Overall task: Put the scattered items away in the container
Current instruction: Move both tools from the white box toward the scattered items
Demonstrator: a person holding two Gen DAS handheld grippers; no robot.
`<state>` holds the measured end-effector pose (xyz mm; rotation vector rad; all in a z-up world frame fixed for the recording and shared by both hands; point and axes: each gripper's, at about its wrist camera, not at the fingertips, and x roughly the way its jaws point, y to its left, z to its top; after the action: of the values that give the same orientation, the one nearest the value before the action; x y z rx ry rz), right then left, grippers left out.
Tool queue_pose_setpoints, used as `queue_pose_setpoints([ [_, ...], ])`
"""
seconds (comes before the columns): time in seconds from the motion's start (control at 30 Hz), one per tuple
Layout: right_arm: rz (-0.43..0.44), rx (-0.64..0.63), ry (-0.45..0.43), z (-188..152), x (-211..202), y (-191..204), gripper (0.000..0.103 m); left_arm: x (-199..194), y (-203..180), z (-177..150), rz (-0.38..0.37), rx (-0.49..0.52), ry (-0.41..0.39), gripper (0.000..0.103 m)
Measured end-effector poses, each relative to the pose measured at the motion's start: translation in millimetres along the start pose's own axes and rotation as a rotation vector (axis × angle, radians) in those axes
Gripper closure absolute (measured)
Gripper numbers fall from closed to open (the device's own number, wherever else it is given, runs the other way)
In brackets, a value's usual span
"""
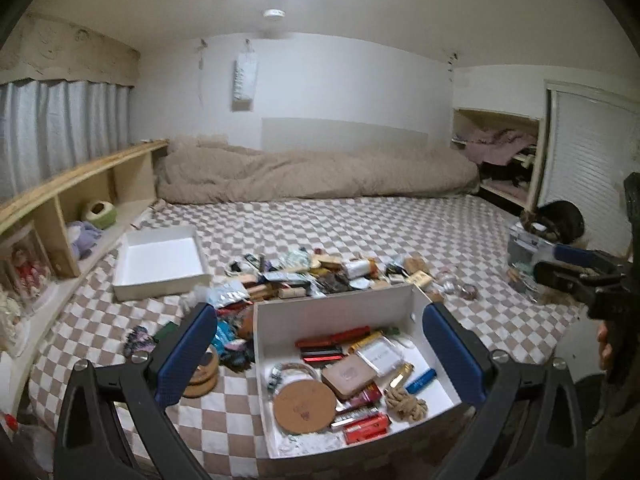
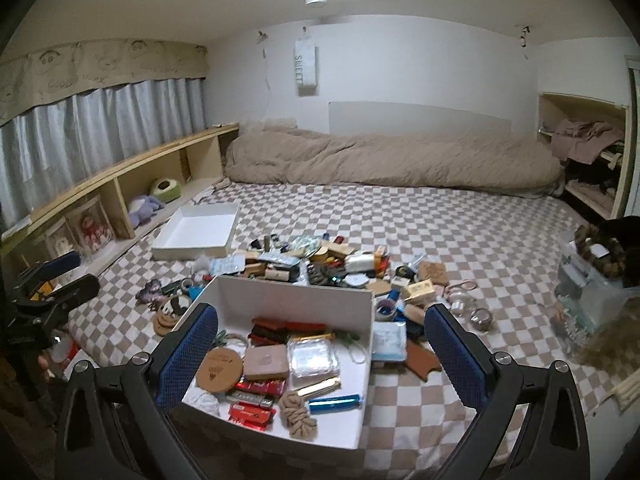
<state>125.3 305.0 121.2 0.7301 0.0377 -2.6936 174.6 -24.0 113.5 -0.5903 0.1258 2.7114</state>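
A white box (image 1: pixel 332 308) sits on the checkered bed near its front edge. It holds a cork coaster (image 1: pixel 304 404), a rope knot (image 1: pixel 404 400), a blue tube (image 1: pixel 420 380) and red packets. My left gripper (image 1: pixel 324 352) hangs open in front of it, holding nothing. In the right wrist view the same box (image 2: pixel 292 300) lies just ahead of my right gripper (image 2: pixel 322 356), which is open and bare. A heap of scattered small items (image 1: pixel 320 272) (image 2: pixel 320 260) spreads behind the box and to both sides.
A shallow white tray (image 1: pixel 160 260) lies at the back left beside a wooden shelf (image 1: pixel 80 184). A rolled beige duvet (image 1: pixel 320 176) runs along the far wall. A clear plastic bin (image 2: pixel 592 280) stands on the right.
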Motion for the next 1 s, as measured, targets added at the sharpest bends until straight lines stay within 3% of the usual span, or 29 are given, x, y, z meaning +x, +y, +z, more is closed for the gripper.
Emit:
queue_pose_setpoints([
  [0.3, -0.069, 0.025, -0.008, 27, -6, -31, 0.000, -8, 20, 26, 0.039, -0.036, -0.014, 0.000],
  [0.53, -0.145, 0.058, 0.013, 48, 5, -62, 0.000, 9, 36, 48, 0.096, -0.042, 0.008, 0.000],
  [0.7, -0.174, 0.102, 0.035, 59, 17, -86, 0.000, 29, 53, 62, 0.099, -0.099, 0.053, 0.000],
  [1.0, -0.234, 0.199, 0.119, 67, 67, -133, 0.000, 80, 89, 73, 0.237, -0.117, 0.122, 0.000],
])
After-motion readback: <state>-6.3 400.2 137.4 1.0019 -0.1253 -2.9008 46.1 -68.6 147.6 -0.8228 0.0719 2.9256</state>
